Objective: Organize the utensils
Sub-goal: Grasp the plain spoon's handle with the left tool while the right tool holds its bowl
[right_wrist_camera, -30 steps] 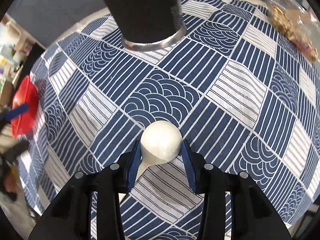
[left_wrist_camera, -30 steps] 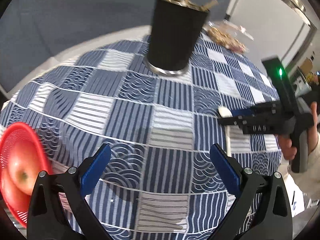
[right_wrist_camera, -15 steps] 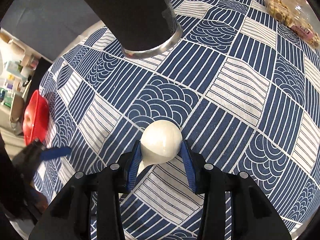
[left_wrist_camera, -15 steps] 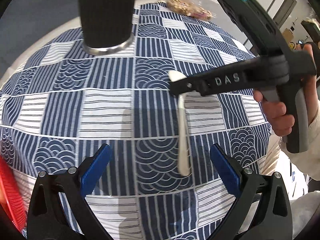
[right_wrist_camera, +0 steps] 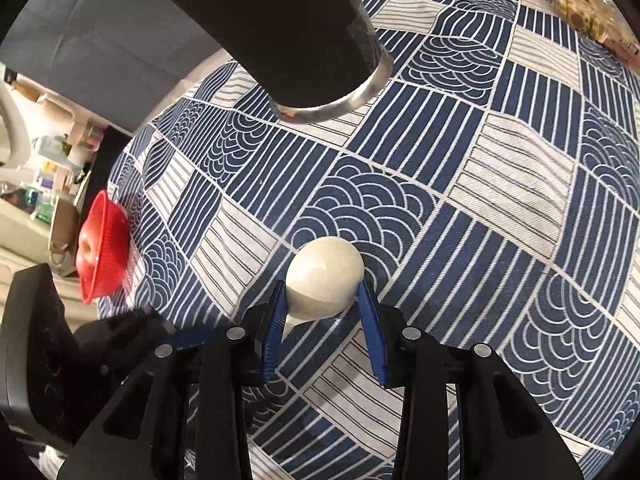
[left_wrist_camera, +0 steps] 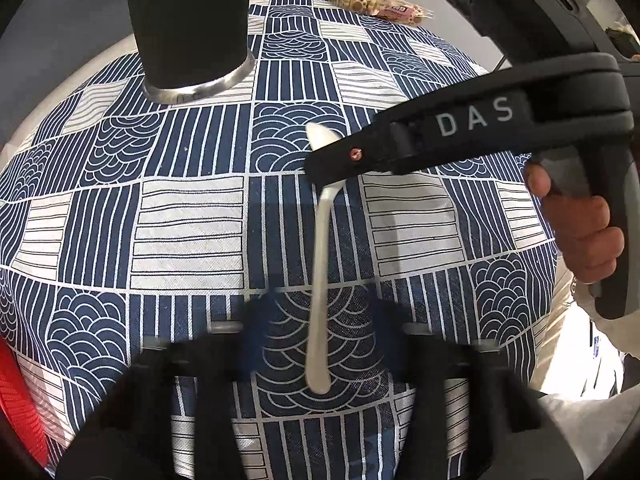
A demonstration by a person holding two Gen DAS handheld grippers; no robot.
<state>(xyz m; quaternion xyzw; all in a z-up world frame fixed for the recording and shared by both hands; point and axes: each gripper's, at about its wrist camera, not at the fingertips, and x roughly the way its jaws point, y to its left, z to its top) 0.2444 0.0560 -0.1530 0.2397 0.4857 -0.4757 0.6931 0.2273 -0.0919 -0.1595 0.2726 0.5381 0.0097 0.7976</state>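
A white spoon [left_wrist_camera: 320,264] hangs above the patterned tablecloth [left_wrist_camera: 188,232]. My right gripper [right_wrist_camera: 322,292] is shut on the spoon's bowl [right_wrist_camera: 324,276], its jaws still closing; it also shows in the left wrist view [left_wrist_camera: 340,156]. The handle runs down between the blurred blue fingers [left_wrist_camera: 256,340] of my left gripper [left_wrist_camera: 320,320]. Those jaws are closing around the handle's end, and the pads still stand apart from it. A black utensil holder [left_wrist_camera: 188,28] stands upright on the cloth beyond the spoon, close ahead in the right wrist view [right_wrist_camera: 280,28], with wooden sticks poking out of it.
A red basket [right_wrist_camera: 104,248] with an apple sits at the table's left edge. A clear bag of snacks [left_wrist_camera: 372,0] lies at the far side. A person's hand [left_wrist_camera: 576,232] grips the right tool's handle on the right.
My left gripper has moved in under the spoon's handle and its jaws have come inward around it. The right gripper has kept the spoon's bowl and tilted a little.
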